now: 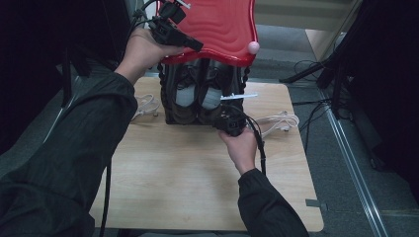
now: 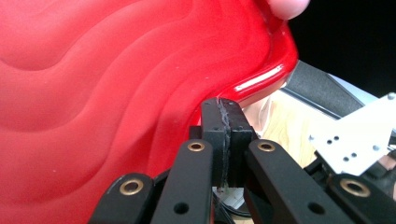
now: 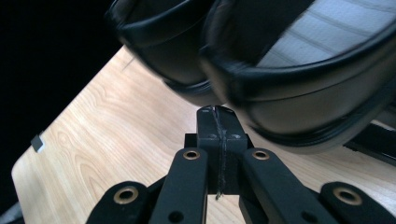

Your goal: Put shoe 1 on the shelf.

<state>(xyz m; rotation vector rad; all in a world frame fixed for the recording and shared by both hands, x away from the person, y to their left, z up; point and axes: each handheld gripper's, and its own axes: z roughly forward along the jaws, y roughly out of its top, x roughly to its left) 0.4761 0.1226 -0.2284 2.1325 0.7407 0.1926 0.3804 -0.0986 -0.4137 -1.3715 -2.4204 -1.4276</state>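
Altogether: two black shoes [image 1: 196, 96], one red tray [image 1: 217, 27], two white cables [image 1: 279, 121].

A light wooden table [image 1: 197, 168] fills the frame's middle. A black shoe rack [image 1: 197, 106] stands at its upper centre. White cords [image 1: 279, 121] lie right and left of it.
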